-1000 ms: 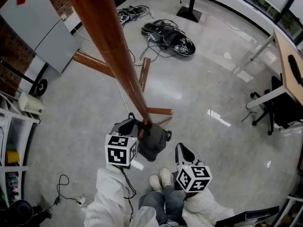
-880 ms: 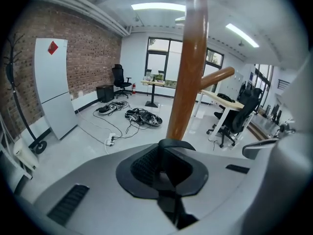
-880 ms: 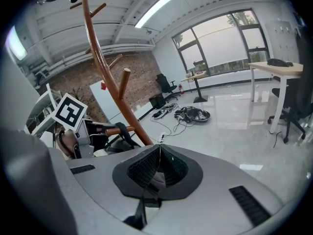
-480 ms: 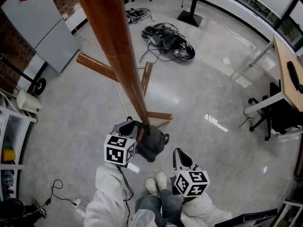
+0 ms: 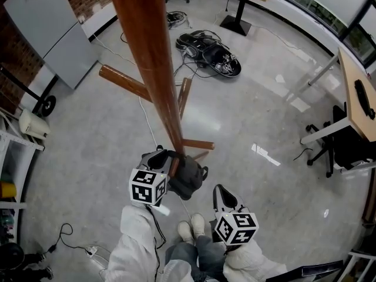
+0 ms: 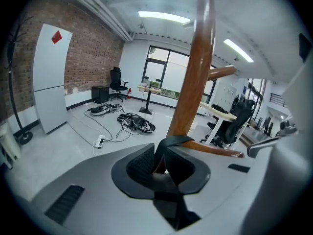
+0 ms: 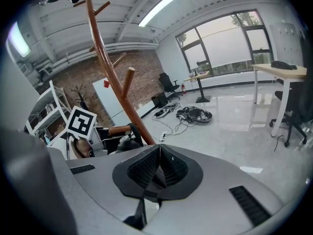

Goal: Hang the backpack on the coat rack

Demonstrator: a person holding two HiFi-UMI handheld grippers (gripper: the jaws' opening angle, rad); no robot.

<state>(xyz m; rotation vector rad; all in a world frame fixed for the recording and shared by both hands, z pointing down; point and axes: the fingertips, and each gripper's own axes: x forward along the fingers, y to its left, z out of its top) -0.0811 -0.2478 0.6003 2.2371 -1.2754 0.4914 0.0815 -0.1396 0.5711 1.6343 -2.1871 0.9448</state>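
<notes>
The wooden coat rack's pole point(image 5: 154, 69) slants down the head view, with short pegs point(image 5: 125, 82) sticking out low on it. A dark grey backpack point(image 5: 189, 180) hangs right against the pole's lower end. My left gripper point(image 5: 166, 155) is shut on the backpack's black strap point(image 6: 171, 142), held close to the pole point(image 6: 194, 82) just above a peg point(image 6: 212, 149). My right gripper point(image 5: 218, 189) hangs to the right of the backpack, apart from it. In the right gripper view its jaws point(image 7: 159, 153) are shut with nothing between them.
A black bag and tangled cables point(image 5: 210, 49) lie on the floor beyond the rack. A grey cabinet point(image 5: 50, 31) stands at the left, white shelves point(image 5: 14, 157) at the near left, a desk point(image 5: 355, 96) and office chair point(image 5: 343, 145) at the right. My shoes point(image 5: 191, 228) are below.
The head view has shifted a little. My left gripper still holds the strap by the pole, and my right gripper has drifted slightly left and down in the view.
</notes>
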